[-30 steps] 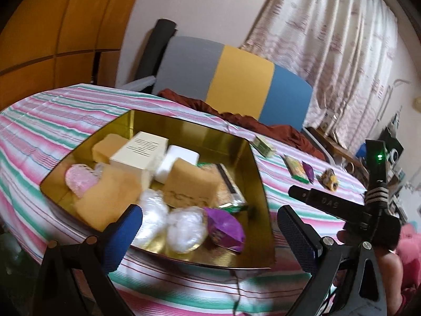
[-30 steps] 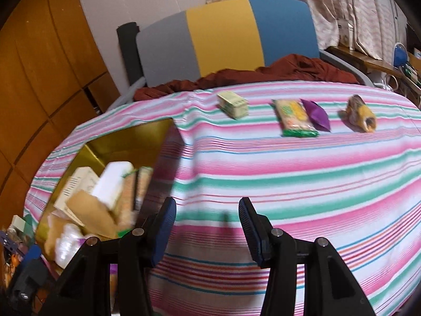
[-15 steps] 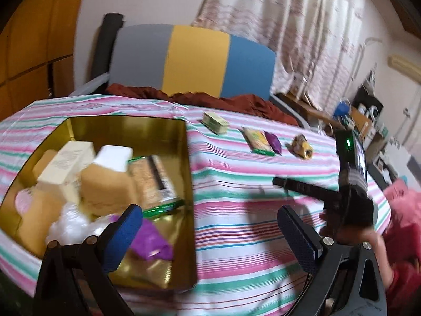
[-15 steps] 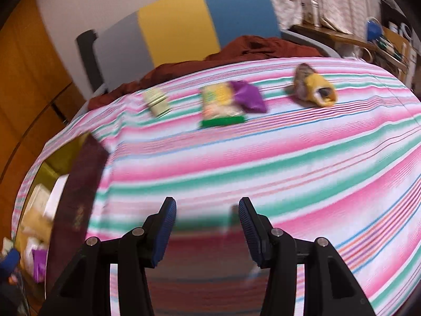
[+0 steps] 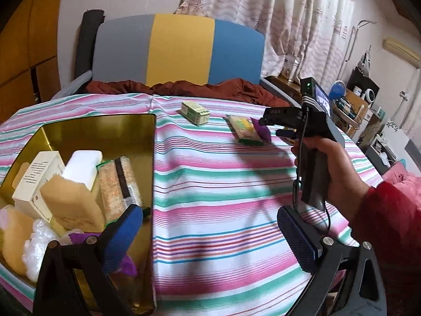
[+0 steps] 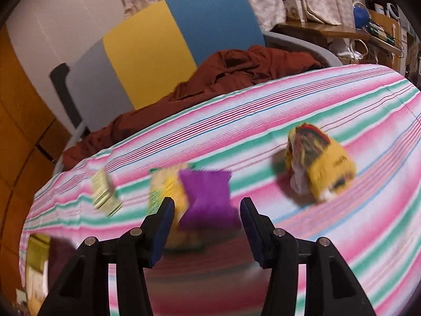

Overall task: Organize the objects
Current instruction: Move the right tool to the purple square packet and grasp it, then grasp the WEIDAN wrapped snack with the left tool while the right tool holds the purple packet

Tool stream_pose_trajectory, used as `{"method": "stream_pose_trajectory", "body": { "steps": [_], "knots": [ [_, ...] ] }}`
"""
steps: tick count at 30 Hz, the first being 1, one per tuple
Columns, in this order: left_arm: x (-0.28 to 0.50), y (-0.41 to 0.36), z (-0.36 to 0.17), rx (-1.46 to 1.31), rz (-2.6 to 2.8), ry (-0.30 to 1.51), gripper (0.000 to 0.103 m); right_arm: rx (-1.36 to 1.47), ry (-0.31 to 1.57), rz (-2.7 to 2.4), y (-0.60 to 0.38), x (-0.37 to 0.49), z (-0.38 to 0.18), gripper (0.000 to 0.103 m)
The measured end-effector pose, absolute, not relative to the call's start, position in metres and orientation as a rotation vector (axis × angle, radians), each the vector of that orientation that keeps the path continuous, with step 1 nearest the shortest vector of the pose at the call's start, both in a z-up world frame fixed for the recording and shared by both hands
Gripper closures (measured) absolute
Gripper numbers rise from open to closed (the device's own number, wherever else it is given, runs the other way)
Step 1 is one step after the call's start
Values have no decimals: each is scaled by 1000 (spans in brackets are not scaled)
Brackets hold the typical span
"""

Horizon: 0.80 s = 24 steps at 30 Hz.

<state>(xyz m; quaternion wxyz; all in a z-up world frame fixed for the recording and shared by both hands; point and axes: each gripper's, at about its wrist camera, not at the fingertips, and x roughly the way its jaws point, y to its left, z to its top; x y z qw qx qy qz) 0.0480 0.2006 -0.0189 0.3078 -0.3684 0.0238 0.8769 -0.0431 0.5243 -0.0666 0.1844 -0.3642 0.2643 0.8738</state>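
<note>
A gold tray [image 5: 105, 129] at the left holds several boxes and packets. On the striped tablecloth lie a small green box [image 5: 195, 112] [image 6: 104, 196], a yellow-green packet [image 5: 244, 129] [image 6: 164, 184], a purple packet [image 5: 260, 129] [image 6: 208, 197] and a yellow wrapped item [image 6: 319, 164]. My right gripper [image 6: 206, 226] is open and empty, just in front of the purple packet; it also shows in the left wrist view [image 5: 276, 125]. My left gripper [image 5: 208, 239] is open and empty, over the cloth beside the tray.
A chair [image 5: 179, 50] with grey, yellow and blue panels stands behind the table, with a brown cloth [image 5: 210, 89] on it. Curtains and a cluttered shelf [image 5: 363, 100] are at the right. The tablecloth [image 5: 223, 197] covers the whole table.
My right gripper has moved forward toward the purple and yellow-green packets. My left gripper has swung right, away from above the tray. Both stay open.
</note>
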Motion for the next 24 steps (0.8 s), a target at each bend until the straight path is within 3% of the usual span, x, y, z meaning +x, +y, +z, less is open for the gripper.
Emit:
{"method": "stream_pose_trajectory", "body": {
  "steps": [4, 11, 24],
  "knots": [
    [40, 199, -20, -992, 2334, 48, 0, -1059, 720, 2482, 532, -60, -77, 51],
    [33, 207, -17, -1003, 2332, 24, 0, -1039, 682, 2515, 534, -56, -87, 62],
    [-9, 287, -9, -987, 2329, 46, 0, -968, 527, 2412, 520, 15, -75, 63]
  ]
}}
